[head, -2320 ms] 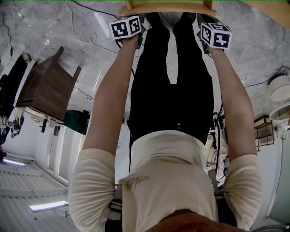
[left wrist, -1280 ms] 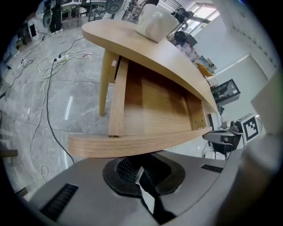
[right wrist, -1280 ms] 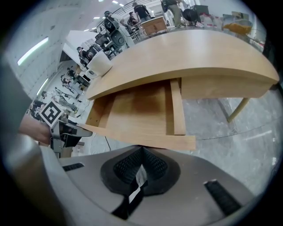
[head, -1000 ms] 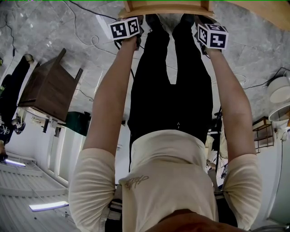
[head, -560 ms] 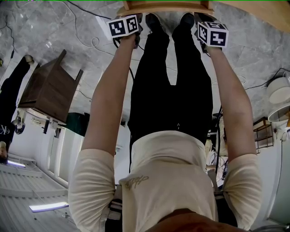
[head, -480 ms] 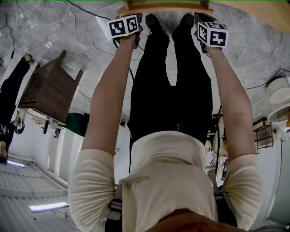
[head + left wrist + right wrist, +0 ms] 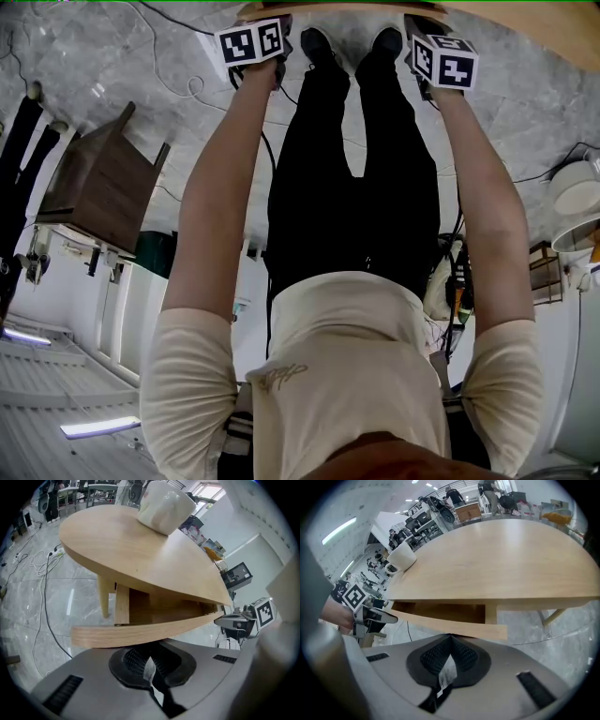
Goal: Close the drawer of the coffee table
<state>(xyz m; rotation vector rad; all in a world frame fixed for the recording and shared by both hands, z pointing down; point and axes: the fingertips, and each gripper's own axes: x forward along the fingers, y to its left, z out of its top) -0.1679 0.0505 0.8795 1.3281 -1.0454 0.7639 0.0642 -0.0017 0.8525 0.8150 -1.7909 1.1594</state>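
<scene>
1. Left gripper view: the coffee table (image 7: 140,550) is pale wood with a rounded top, standing on a grey stone floor (image 7: 51,606).
2. Its drawer (image 7: 140,632) hangs under the near edge and is partly out, with a dark gap showing behind its curved front.
3. The left gripper (image 7: 149,665) has its jaws pressed together with nothing between them, tips against the front's left part. The right gripper (image 7: 449,660) is likewise closed and empty, tips at the front's right part.
4. I judge the push is under way. It will go best with even pressure from both sides, straight toward the far side, so the drawer does not skew. The tips should stay on the face and not slip under its lower edge.
5. A white mug (image 7: 164,506) sits on the top, so the drawer should be eased home without a jolt.
</scene>
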